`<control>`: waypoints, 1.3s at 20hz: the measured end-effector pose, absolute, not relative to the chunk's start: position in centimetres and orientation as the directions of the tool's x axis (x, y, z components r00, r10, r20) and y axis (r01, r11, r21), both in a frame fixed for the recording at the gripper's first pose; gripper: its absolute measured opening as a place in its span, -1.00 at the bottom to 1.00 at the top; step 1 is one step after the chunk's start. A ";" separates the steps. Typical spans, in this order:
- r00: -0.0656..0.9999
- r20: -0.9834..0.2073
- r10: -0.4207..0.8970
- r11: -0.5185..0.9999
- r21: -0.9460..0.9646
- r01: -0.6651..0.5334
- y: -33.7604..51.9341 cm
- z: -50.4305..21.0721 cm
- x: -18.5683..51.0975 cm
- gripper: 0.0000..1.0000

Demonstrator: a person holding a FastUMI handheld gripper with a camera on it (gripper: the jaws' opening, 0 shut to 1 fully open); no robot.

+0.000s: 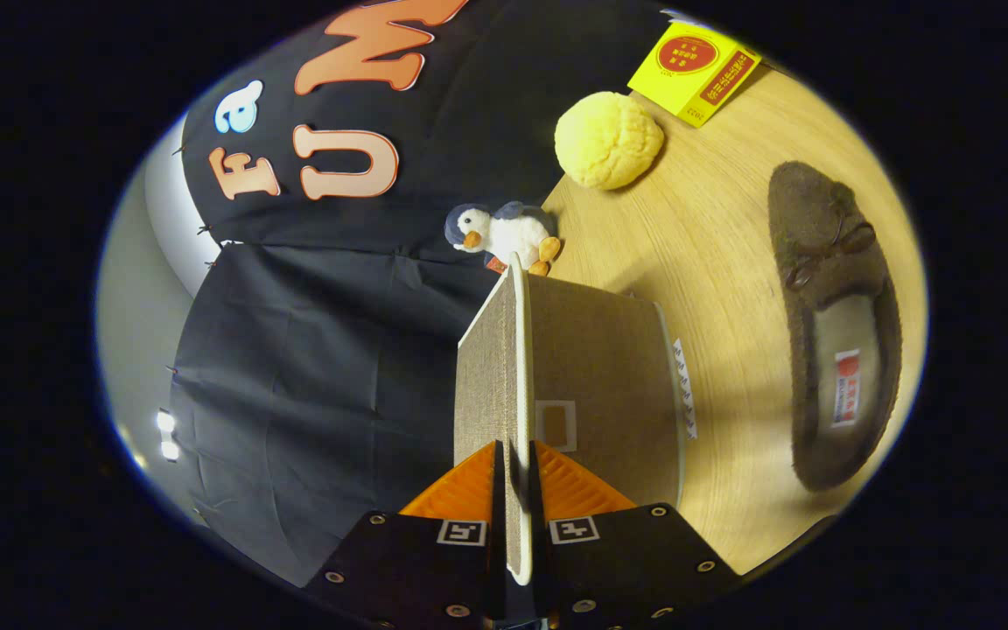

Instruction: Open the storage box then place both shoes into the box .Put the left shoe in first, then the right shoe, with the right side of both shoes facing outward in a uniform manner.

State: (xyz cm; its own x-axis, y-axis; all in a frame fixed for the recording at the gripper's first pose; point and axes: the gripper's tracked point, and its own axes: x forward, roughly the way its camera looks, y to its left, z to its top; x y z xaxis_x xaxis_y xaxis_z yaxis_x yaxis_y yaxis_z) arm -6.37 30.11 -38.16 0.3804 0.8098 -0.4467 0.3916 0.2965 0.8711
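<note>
Storage box (600, 385) on a light wooden tabletop (714, 262), its lid (517, 420) pinched edge-on between both fingers of the gripper (517, 477). Brown slipper (832, 324) lies beside the box; plush penguin (504, 234), yellow sponge (609, 140) and yellow carton (694, 70) beyond, against black cloth wall (320, 367).

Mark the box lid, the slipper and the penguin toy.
lid (517, 367), gripper view, its thin edge, clamped by the gripper (517, 472)
slipper (819, 236), gripper view, its toe
penguin (513, 232), gripper view, its belly
</note>
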 end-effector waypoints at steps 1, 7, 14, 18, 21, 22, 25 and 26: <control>0.390 -0.435 0.812 0.283 0.877 0.389 30.4 -37.4 -6.3 -0.76; 0.452 -0.333 0.828 0.215 0.932 0.292 31.5 -30.5 -3.0 -0.95; 0.432 -0.272 0.860 0.227 0.962 0.154 37.5 -23.8 0.5 -0.87; 0.416 -0.256 0.872 0.215 0.966 0.144 41.9 -22.4 1.1 -0.83; 0.435 -0.251 0.865 0.207 0.967 0.147 44.7 -21.3 2.0 -0.83; 0.435 -0.259 0.862 0.214 0.965 0.150 45.5 -21.3 2.3 -0.79; 0.403 -0.282 0.871 0.233 0.958 0.167 47.8 -21.6 1.7 -0.54; 0.385 -0.284 0.878 0.241 0.958 0.157 48.3 -21.5 1.3 -0.38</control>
